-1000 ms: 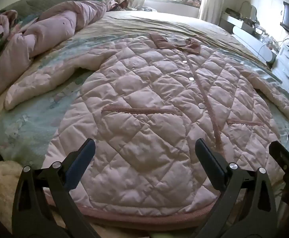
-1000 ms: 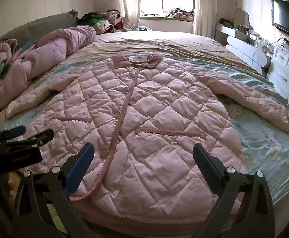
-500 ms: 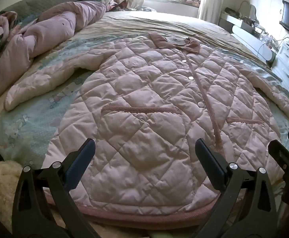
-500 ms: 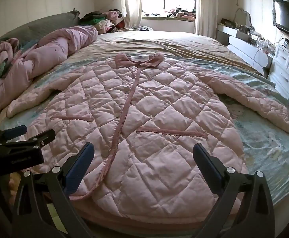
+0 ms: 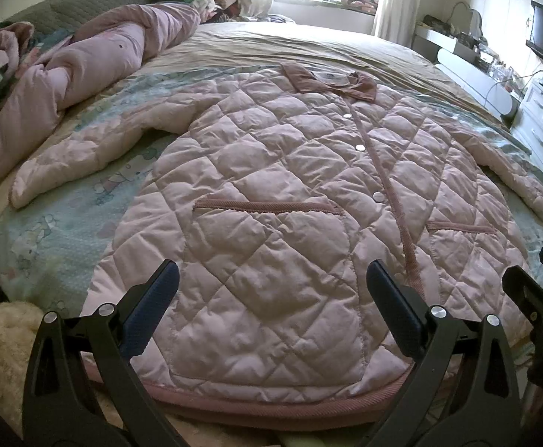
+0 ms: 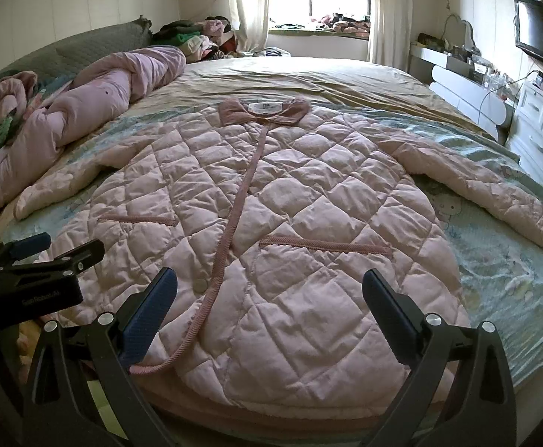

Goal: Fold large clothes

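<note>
A large pink quilted coat (image 5: 290,201) (image 6: 294,201) lies flat and front-up on the bed, collar (image 6: 264,110) toward the window, both sleeves spread out to the sides. Its hem hangs at the near bed edge. My left gripper (image 5: 271,305) hovers open over the hem's left half, nothing between its fingers. Over the right half of the hem my right gripper (image 6: 269,305) is open too and holds nothing. Each gripper shows at the edge of the other's view: the right gripper (image 5: 532,290) and the left gripper (image 6: 44,253).
A rolled pink duvet (image 6: 85,111) lies along the bed's left side by the grey headboard (image 6: 96,43). White drawers (image 6: 539,138) and a wall TV (image 6: 539,29) stand at the right. Clothes are piled near the window (image 6: 320,0). The bed sheet (image 6: 495,260) shows around the coat.
Both grippers have drawn back and risen slightly, so the coat sits a little farther off in each view. The coat itself has not moved.
</note>
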`<action>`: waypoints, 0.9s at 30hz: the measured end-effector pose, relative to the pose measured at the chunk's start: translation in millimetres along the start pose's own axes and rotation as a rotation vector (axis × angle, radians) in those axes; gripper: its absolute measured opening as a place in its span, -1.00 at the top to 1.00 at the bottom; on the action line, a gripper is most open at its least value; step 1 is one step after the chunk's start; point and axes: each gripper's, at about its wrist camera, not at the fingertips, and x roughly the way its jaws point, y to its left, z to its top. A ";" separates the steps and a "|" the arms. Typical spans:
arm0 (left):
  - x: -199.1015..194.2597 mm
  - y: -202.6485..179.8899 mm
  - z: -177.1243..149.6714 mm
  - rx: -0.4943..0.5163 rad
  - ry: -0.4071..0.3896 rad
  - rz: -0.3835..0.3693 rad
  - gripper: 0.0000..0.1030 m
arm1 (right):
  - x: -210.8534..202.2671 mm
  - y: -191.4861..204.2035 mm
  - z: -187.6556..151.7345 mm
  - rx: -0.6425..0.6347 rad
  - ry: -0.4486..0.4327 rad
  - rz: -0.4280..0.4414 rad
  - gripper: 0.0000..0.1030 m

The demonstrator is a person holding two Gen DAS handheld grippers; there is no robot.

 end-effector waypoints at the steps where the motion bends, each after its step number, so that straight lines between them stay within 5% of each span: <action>1: 0.0 0.0 0.0 0.000 0.000 0.000 -0.83 | -0.2 0.1 0.1 -0.002 0.001 0.000 -0.92; 27: 0.1 0.1 -0.1 0.002 -0.002 0.003 -0.83 | 3.9 1.4 -0.6 0.000 0.009 0.008 -0.92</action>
